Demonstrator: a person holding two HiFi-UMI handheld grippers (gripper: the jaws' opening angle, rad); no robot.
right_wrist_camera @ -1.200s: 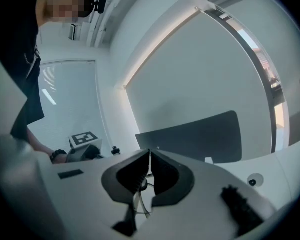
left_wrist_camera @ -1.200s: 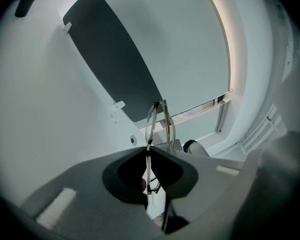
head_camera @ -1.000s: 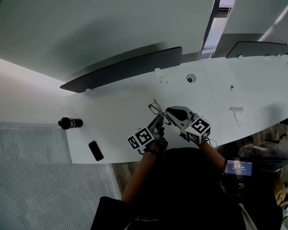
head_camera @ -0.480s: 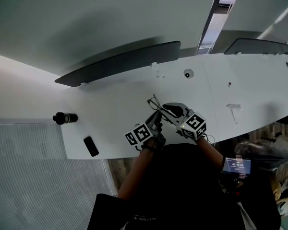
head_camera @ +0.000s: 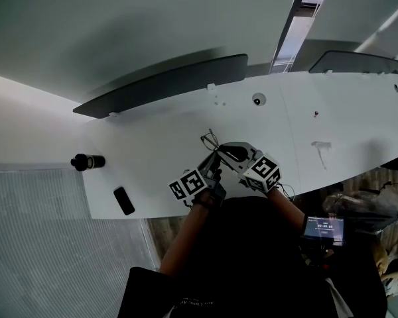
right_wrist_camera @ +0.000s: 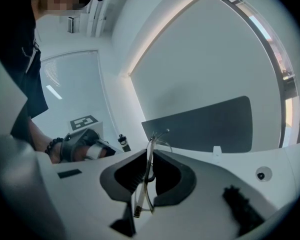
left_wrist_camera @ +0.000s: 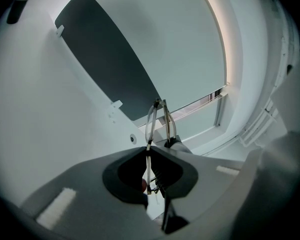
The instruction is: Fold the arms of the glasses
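Hardly anything has shifted since a second ago; left gripper [head_camera: 215, 159] and right gripper [head_camera: 223, 150] stay side by side over the near edge of the white table [head_camera: 152, 151]; each clamps its jaws on the thin wire-framed glasses [head_camera: 211, 140] held between them.

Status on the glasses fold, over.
Left gripper shut on glasses, right gripper likewise. Fold state unclear. Phone and dark cylinder far left, clear of work.

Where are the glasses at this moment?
In the head view, the glasses are near the centre, over the white table, gripped between the left tool and the right tool.
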